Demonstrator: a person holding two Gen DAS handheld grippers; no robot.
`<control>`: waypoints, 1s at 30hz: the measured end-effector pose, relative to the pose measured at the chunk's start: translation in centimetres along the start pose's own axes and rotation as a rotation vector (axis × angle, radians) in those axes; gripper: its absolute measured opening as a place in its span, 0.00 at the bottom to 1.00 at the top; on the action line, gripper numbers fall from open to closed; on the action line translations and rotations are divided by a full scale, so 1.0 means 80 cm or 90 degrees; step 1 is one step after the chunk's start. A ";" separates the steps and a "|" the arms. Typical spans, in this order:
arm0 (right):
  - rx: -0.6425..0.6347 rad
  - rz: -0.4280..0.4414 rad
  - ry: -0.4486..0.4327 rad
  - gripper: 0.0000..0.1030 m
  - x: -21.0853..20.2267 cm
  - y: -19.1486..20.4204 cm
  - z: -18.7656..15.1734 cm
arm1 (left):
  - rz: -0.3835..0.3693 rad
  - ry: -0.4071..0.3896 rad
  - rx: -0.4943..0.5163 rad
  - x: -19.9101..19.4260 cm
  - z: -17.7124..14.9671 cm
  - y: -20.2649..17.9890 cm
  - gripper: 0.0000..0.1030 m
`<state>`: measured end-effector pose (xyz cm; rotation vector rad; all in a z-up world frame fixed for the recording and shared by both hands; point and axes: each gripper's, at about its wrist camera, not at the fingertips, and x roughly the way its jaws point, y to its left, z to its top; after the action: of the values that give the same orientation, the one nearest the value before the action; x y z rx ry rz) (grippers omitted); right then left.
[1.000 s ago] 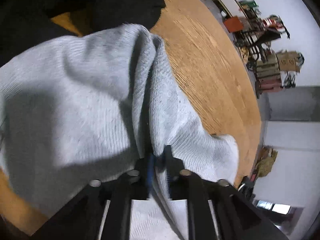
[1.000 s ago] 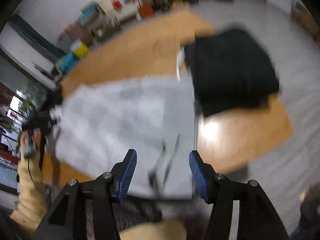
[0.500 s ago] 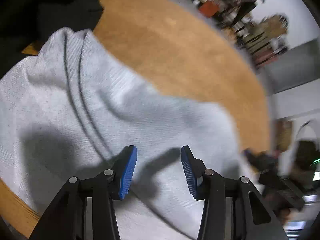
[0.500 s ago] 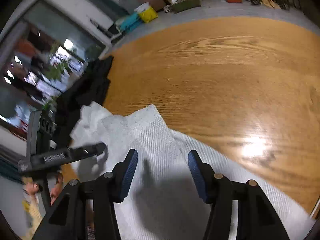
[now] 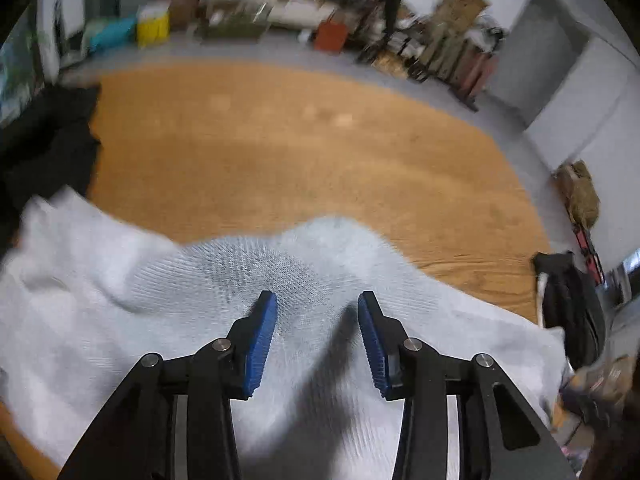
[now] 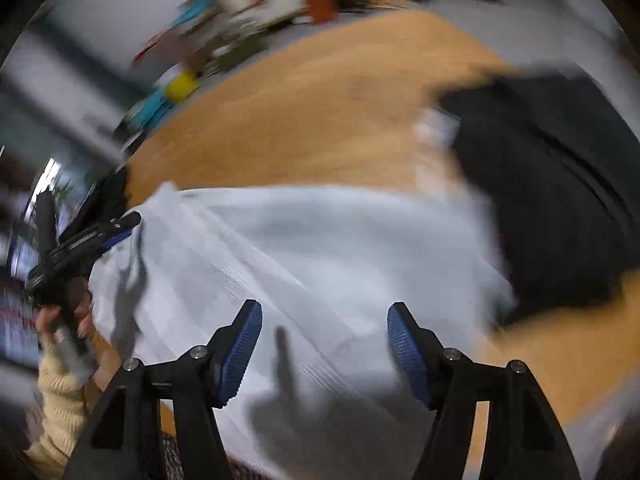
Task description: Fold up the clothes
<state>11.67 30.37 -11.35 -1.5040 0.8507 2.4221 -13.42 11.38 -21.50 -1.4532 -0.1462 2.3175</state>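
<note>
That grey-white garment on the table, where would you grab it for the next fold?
Probably at the raised ridge of the grey-white garment, just ahead of the left hand-held gripper. Come down from above, one pad on each side: the hump stands off the wooden table, while the rest lies flat.

No readable text, label, brand, number or sign appears in either wrist view. Both pictures are smeared by motion blur. The boxes and containers along the far wall, well beyond the fingertips of each gripper, show only as patches of colour with no legible lettering. The pale grey garment lying just ahead of and beneath the fingertips carries no visible print or tag. The dark garment off to the right of the right-hand gripper shows a small pale patch at its near edge, too blurred to tell whether it bears writing.
</note>
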 end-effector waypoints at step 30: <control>0.228 0.195 -0.054 0.22 0.013 -0.126 -0.174 | 0.024 -0.196 0.421 -0.129 -0.226 -0.171 0.63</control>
<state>26.14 30.89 -20.64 -1.2042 1.4949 2.3362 10.23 17.70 -17.01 -0.7776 0.5195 2.2824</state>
